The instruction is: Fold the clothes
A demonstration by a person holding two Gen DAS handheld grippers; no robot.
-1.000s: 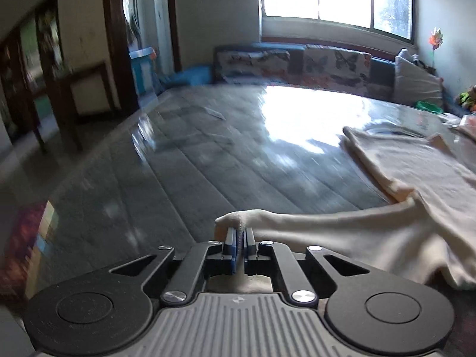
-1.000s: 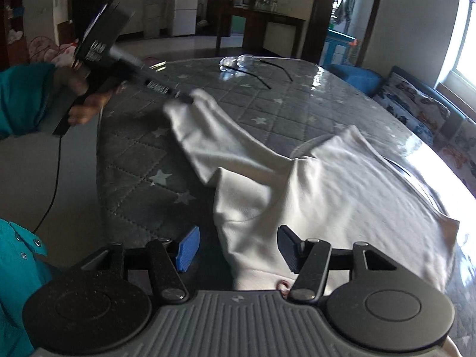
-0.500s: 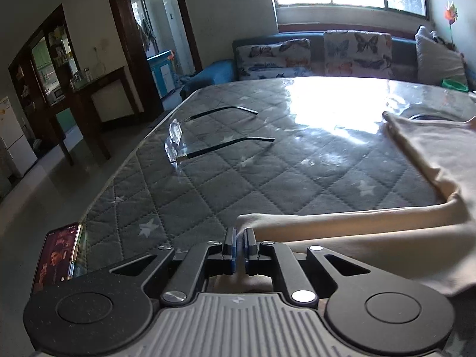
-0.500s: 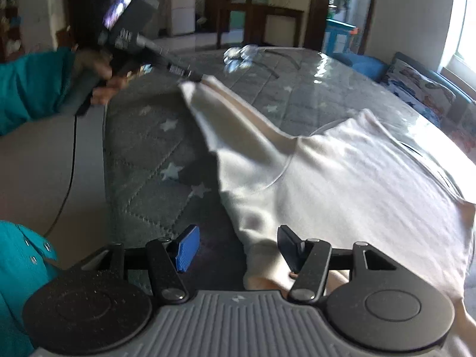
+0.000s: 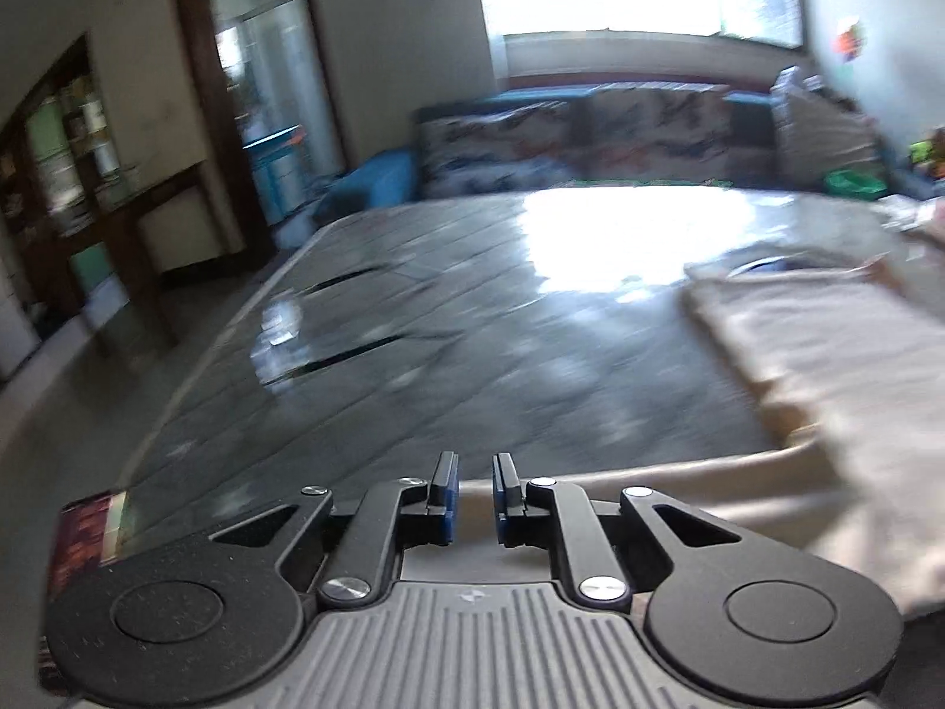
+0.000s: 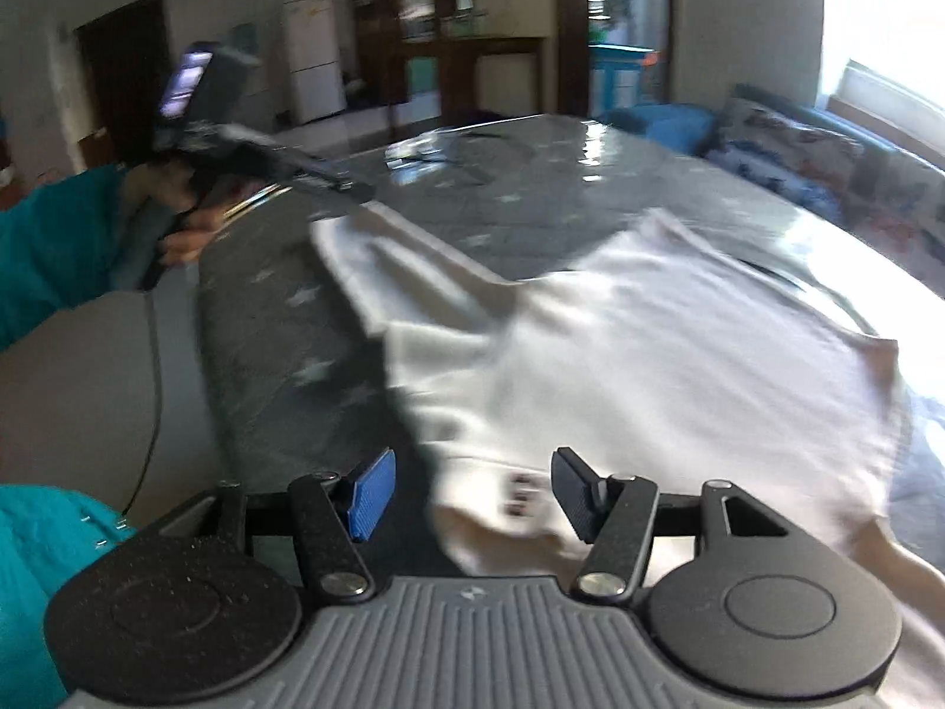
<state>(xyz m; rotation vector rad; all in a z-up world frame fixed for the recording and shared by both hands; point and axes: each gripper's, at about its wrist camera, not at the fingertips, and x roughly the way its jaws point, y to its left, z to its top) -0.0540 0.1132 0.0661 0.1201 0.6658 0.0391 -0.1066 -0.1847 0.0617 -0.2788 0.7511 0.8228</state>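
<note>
1. Left wrist view, blurred. Left gripper (image 5: 474, 493) low over the near edge of the table (image 5: 449, 319). Its jaws have just been opening and now stand slightly apart; the pads press on nothing. The cream sleeve (image 5: 649, 481) lies flat just past the fingertips and runs off to the right.
2. Same view: the rest of the cream shirt (image 5: 827, 354) is spread on the right side of the table, joined to that sleeve.
3. Same view: glasses (image 5: 331, 325) lie on the table's left part, well apart from the shirt. A phone (image 5: 88, 532) sits at the table's near left corner, screen lit. A sofa (image 5: 590, 124) with patterned cushions stands behind the table's far edge, under a bright window.
4. Right wrist view, also blurred. Right gripper (image 6: 469, 493) has its jaws wide apart, released. The shirt's (image 6: 679, 342) near edge with a small label lies under the gap, nearer the right finger; not clamped.
5. Same view: the shirt covers the table's right half; its sleeve (image 6: 401, 254) stretches toward the far left corner.
6. Same view: the left gripper (image 6: 354, 189) hovers at that sleeve's tip, held by a hand (image 6: 189, 236) in a teal sleeve; contact unclear.
</note>
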